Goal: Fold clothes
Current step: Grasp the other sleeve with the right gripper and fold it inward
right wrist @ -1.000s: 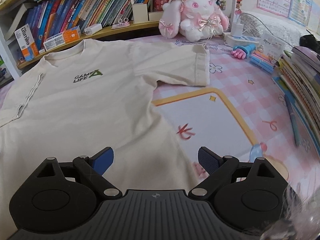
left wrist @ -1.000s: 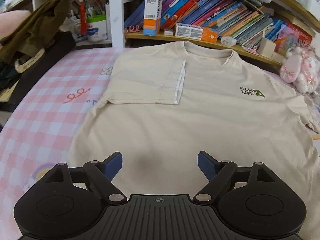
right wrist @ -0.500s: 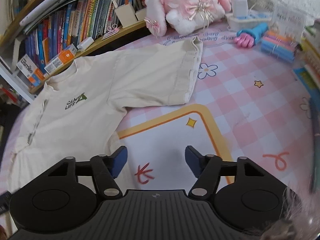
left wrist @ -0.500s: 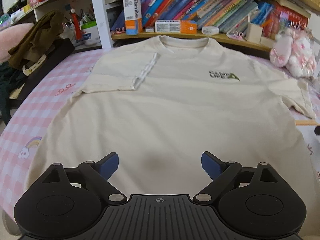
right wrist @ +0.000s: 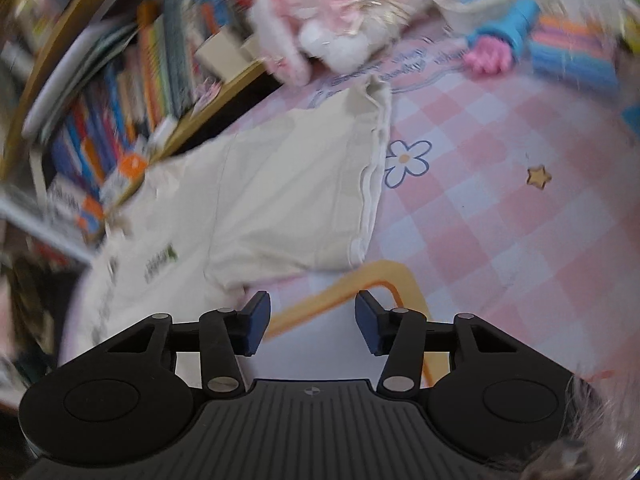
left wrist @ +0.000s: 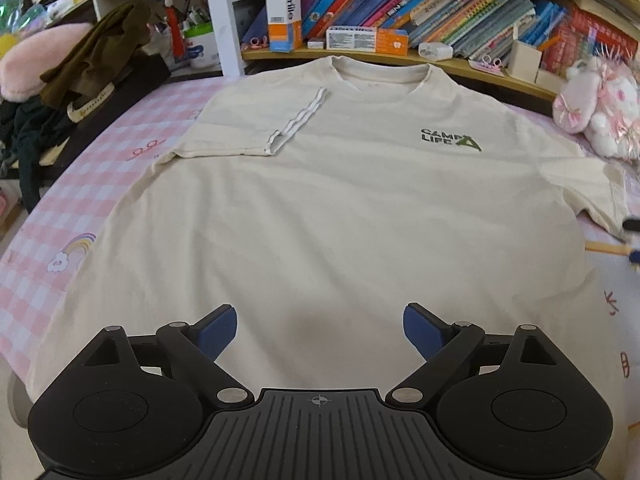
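Observation:
A cream T-shirt point(left wrist: 340, 200) with a small green chest logo lies flat on the pink checked table cover. Its left sleeve point(left wrist: 256, 124) is folded in over the chest. My left gripper point(left wrist: 320, 328) hovers over the lower part of the shirt, jaws wide open and nothing between them. In the blurred right wrist view the shirt's other sleeve point(right wrist: 312, 192) lies spread out on the cover. My right gripper point(right wrist: 310, 320) is just short of that sleeve's lower corner, above the cover. Its jaws are closing, with nothing between them.
A low shelf of books point(left wrist: 440, 4) and small boxes runs along the far edge. A pink plush rabbit point(left wrist: 596, 108) sits at the back right, with a blue and pink toy point(right wrist: 504, 40) beside it. Dark clothes point(left wrist: 88, 68) are heaped at the back left.
My left gripper slid right along the shirt's lower part, then stopped. My right gripper swung right and rolled, leaving the shirt body for the spread sleeve, while its jaws narrowed.

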Tool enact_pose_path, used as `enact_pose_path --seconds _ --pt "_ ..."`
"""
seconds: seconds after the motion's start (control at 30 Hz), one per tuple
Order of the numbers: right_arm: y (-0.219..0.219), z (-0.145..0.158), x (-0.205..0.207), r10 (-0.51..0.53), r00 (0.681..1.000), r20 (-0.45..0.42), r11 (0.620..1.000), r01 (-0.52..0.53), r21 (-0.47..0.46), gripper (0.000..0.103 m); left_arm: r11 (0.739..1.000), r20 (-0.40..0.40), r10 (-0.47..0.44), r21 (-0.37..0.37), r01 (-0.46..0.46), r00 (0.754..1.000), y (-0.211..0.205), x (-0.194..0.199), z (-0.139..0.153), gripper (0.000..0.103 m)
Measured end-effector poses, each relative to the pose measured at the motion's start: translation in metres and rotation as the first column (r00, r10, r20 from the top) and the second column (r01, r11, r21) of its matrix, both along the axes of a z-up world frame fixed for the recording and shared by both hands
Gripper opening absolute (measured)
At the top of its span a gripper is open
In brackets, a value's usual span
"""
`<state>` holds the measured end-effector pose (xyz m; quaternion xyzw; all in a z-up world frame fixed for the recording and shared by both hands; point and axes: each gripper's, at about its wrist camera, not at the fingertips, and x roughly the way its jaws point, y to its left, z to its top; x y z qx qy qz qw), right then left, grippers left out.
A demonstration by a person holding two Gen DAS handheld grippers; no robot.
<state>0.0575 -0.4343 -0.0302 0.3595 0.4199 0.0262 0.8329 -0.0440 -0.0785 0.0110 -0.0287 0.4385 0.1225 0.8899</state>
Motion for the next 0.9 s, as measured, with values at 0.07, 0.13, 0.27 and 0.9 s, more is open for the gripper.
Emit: enact_pose_path --seconds 0.07,0.13,0.27,0.9 --pt "-0.009 -0.004 0.005 -0.07 0.997 -0.017 0.995 0.071 0.074 0.043 1.0 -0.005 -0.001 0.002 0.001 1.0 -0.001 0.0 0.0 0.093" --pt "-0.018 -0.009 0.009 -0.144 0.989 -0.043 0.977 0.149 0.153 0.043 1.0 -0.011 -0.002 0.002 0.002 1.0 -0.002 -0.001 0.0 0.093" --pt "-0.031 -0.019 0.011 -0.265 0.958 -0.11 0.916 0.286 0.28 0.038 1.0 -0.02 -0.006 0.003 0.006 1.0 0.0 0.0 -0.001 0.093" --pt "0.073 0.054 0.077 -0.064 0.987 0.147 0.939 0.11 -0.326 0.004 0.996 -0.016 0.054 -0.067 -0.055 0.998 0.067 0.001 -0.009 0.093"
